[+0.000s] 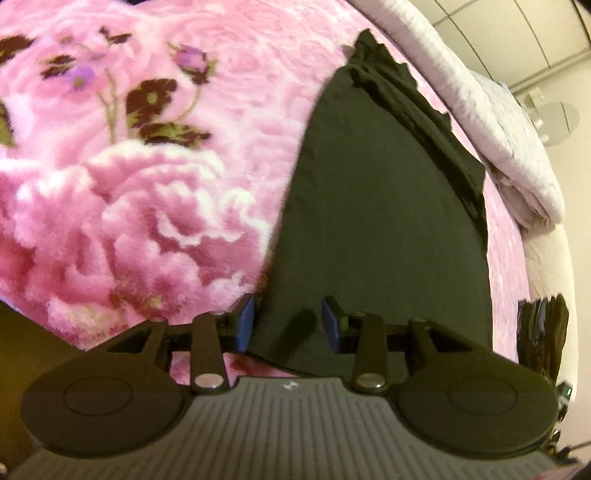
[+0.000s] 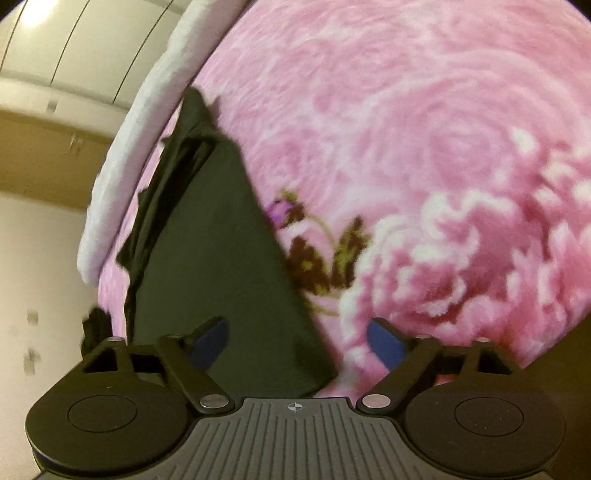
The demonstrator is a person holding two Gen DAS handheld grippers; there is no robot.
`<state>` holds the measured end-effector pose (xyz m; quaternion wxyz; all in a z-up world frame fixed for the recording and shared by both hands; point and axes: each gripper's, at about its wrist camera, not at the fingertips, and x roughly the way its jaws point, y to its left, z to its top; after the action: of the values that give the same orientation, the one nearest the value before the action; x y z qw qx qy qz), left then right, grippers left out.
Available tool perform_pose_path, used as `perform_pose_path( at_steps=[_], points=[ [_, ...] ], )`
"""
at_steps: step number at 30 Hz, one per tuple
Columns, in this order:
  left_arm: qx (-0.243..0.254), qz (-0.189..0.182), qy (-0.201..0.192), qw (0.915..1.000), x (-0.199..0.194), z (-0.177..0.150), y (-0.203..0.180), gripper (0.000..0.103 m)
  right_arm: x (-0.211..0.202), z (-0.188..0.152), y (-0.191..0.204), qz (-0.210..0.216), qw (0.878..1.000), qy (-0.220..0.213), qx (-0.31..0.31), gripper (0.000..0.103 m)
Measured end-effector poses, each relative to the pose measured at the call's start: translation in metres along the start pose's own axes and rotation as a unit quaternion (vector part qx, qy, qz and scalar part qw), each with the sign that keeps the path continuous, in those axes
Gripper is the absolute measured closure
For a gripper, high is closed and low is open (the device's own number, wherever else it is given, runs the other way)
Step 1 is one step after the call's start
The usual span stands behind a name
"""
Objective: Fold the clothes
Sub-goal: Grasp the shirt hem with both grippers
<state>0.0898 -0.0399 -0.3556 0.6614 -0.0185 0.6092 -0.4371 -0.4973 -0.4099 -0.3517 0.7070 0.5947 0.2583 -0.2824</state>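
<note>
Open tongs (image 1: 288, 325) over flat black garment (image 1: 369, 206)

Pink floral blanket (image 1: 147, 221), cream wall (image 2: 37, 258), ceiling light (image 2: 35, 14).

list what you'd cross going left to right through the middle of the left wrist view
pink flowered blanket → black garment → a narrow strip of the blanket again → pale folded bedding → wall
</note>
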Motion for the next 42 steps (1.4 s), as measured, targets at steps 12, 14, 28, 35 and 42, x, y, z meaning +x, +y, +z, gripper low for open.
perform_pose_path(
  at_steps=[12, 14, 28, 35, 42],
  points=[
    [0.023, -0.045, 0.019, 0.9985, 0.01, 0.0, 0.015, 0.08, 0.018, -0.005, 0.0, 0.003, 0.997, 0.047, -0.063, 0.073],
    [0.023, -0.051, 0.022, 0.9982, 0.01, 0.001, 0.017, 0.081, 0.018, -0.006, 0.0, 0.01, 0.997, 0.05, -0.058, 0.073],
    [0.015, -0.084, 0.035, 0.9957, 0.011, 0.002, 0.028, 0.085, 0.025, -0.006, -0.007, 0.045, 0.995, 0.07, -0.053, 0.095],
    [0.045, -0.069, 0.079, 0.9935, 0.013, 0.014, 0.022, 0.094, -0.017, -0.008, 0.017, 0.082, 0.994, 0.045, -0.052, 0.098],
    [0.058, -0.044, 0.093, 0.993, 0.015, 0.02, 0.016, 0.095, -0.053, -0.03, 0.054, 0.105, 0.988, 0.06, -0.095, 0.103]
  ],
)
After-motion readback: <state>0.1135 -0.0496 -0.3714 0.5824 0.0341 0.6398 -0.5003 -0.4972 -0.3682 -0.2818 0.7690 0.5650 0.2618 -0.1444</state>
